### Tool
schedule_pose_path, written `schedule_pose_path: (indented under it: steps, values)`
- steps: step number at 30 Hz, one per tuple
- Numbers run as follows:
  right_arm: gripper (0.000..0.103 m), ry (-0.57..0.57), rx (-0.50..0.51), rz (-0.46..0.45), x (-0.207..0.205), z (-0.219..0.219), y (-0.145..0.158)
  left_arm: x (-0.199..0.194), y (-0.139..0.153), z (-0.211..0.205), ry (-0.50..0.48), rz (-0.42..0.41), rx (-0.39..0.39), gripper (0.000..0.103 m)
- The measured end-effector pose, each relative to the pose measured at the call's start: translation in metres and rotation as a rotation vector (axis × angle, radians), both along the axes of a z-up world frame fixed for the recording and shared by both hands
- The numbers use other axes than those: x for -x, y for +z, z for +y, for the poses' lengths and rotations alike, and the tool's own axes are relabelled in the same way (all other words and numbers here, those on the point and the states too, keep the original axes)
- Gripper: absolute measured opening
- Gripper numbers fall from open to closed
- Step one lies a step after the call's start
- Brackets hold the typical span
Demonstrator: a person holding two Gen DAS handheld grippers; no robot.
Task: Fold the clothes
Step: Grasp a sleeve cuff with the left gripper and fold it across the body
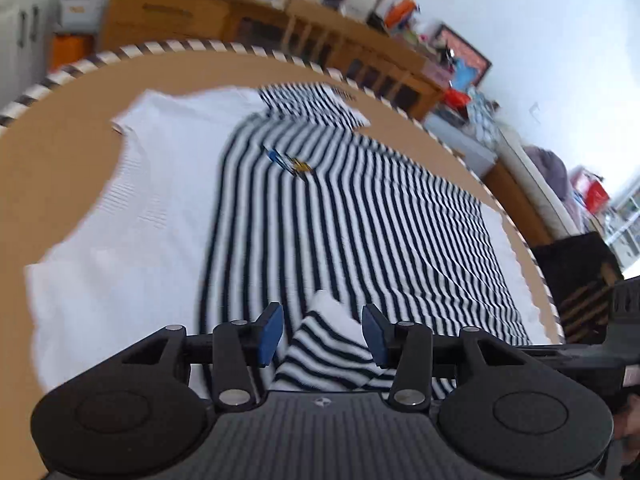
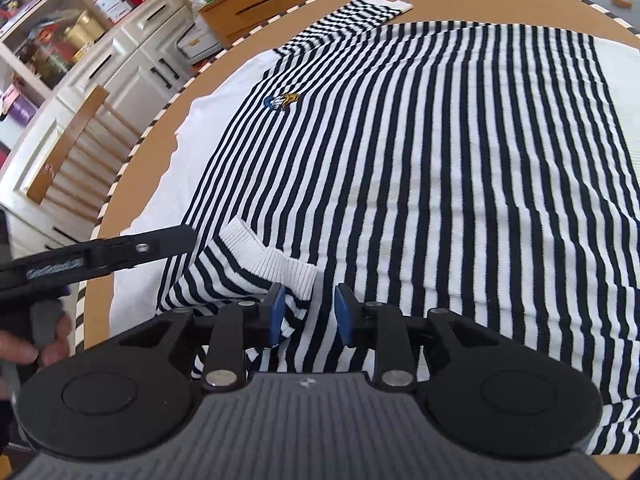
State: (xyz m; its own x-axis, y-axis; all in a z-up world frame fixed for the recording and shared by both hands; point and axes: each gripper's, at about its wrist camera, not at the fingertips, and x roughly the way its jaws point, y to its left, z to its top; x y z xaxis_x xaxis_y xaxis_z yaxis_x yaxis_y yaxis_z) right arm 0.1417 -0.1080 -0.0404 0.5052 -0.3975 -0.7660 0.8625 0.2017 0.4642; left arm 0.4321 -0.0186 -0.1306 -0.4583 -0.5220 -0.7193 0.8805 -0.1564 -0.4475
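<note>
A navy-and-white striped sweater (image 1: 360,216) lies flat on a round brown table (image 1: 52,184); it also shows in the right wrist view (image 2: 440,160). One sleeve is folded across the body, its white ribbed cuff (image 2: 266,258) near both grippers. My left gripper (image 1: 323,330) is open with the cuff (image 1: 332,316) between its blue pads. My right gripper (image 2: 309,312) is open just over the cuff's edge. The left gripper (image 2: 120,252) shows from the side in the right wrist view.
The table has a striped rim (image 2: 120,176). A small crest (image 2: 282,101) marks the sweater's chest. The other sleeve (image 2: 360,10) lies at the far edge. Wooden chairs (image 1: 320,36), a cluttered sideboard (image 1: 168,16) and white cabinets (image 2: 132,52) surround the table.
</note>
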Motion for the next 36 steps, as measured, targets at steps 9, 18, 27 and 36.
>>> schedule_pose_path:
  steps: [9,18,27,36]
  values:
    - [0.004,-0.007,0.006,-0.052,0.001,-0.015,-0.006,0.016,-0.016,-0.024,-0.076,-0.087,0.011,0.007]
    - [0.007,0.016,0.036,-0.005,-0.002,-0.026,-0.011,0.010,-0.018,-0.030,0.010,-0.123,0.083,0.009]
    - [0.029,0.218,0.051,-0.054,0.024,0.006,0.026,-0.065,0.029,0.037,0.184,-0.006,0.098,0.040]
    - [0.030,0.386,0.086,0.077,0.006,0.049,0.013,-0.033,0.000,0.110,-0.076,-0.155,0.034,0.041]
